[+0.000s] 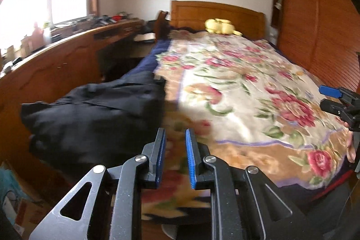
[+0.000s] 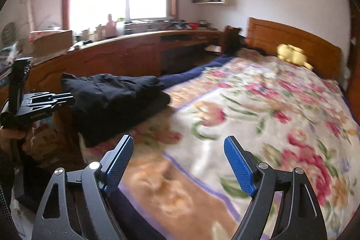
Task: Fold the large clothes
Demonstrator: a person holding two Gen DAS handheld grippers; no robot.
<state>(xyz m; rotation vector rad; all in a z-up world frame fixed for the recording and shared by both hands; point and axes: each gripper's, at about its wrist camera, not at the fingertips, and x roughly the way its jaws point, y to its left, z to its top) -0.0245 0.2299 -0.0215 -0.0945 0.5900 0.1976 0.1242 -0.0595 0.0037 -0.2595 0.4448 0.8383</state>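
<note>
A black garment lies folded in a thick bundle on the left edge of the bed, partly overhanging it; the right wrist view shows the same garment. My left gripper hovers over the blanket just right of the bundle, its blue pads a narrow gap apart with nothing between them. It also shows at the left in the right wrist view as the left gripper, held by a hand. My right gripper stands wide open over the blanket, holding nothing. At the right edge of the left wrist view the right gripper is apart from the garment.
A floral blanket covers the bed, with a yellow plush toy by the wooden headboard. A long cluttered wooden desk runs along the left, a wardrobe along the right. Boxes sit on the floor at the left.
</note>
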